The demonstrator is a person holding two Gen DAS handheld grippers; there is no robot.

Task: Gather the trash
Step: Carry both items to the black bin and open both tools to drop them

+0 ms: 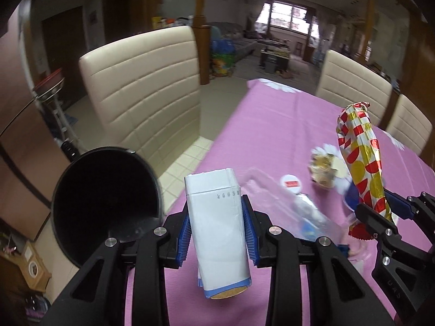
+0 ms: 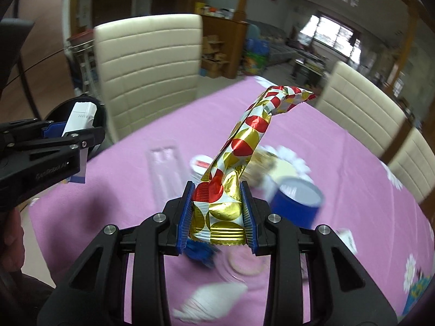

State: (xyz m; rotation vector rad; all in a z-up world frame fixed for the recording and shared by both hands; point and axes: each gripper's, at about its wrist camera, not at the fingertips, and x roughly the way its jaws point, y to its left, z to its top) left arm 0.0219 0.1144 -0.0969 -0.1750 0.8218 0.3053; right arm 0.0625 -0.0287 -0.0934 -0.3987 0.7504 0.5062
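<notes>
My left gripper (image 1: pixel 216 221) is shut on a white carton box (image 1: pixel 217 233), lifted above the pink tablecloth (image 1: pixel 272 125). Just left of it, beside the table, gapes a black trash bin (image 1: pixel 106 201). My right gripper (image 2: pixel 216 212) is shut on a long red, gold and white foil wrapper (image 2: pixel 242 146), which stands up from the jaws. The same wrapper (image 1: pixel 361 160) and the right gripper (image 1: pixel 380 212) show at the right of the left wrist view. The left gripper (image 2: pixel 68 138) with the carton box (image 2: pixel 80 118) shows at the left of the right wrist view.
On the cloth lie a clear plastic tray (image 2: pixel 164 168), a white lid with a red label (image 1: pixel 291 183), a crumpled snack packet (image 1: pixel 323 168), a blue round tub (image 2: pixel 296 203) and white paper (image 2: pixel 212 298). Cream chairs (image 1: pixel 144 87) stand around the table.
</notes>
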